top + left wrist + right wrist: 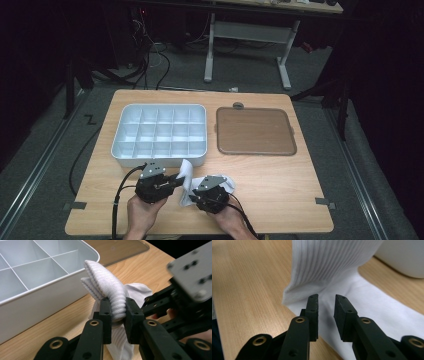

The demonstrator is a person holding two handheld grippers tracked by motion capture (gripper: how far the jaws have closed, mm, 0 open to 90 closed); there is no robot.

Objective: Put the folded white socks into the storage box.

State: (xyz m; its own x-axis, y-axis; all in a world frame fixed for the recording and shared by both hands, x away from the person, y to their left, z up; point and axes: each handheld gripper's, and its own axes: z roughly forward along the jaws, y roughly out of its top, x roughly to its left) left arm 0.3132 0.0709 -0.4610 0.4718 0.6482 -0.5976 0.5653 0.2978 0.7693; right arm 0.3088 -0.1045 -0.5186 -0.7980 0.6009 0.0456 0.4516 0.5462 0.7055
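A white ribbed sock (188, 170) lies on the wooden table (280, 185) in front of the tray, between both grippers. My left gripper (179, 181) is shut on the sock's folded ribbed cuff (107, 287), which rises above the jaws and bends over; its gripper point is (117, 303). My right gripper (194, 197) sits close on the right; its jaws stand slightly apart (327, 300) just above the flat part of the sock (372, 305), with nothing pinched between them. The lifted ribbed part (329, 260) hangs right in front of it.
A white tray (116, 137) with several empty compartments stands just behind the sock; its wall (37, 302) is close to the left jaws. A brown flat lid (255, 131) lies to the tray's right. Bare tabletop lies at front left and right.
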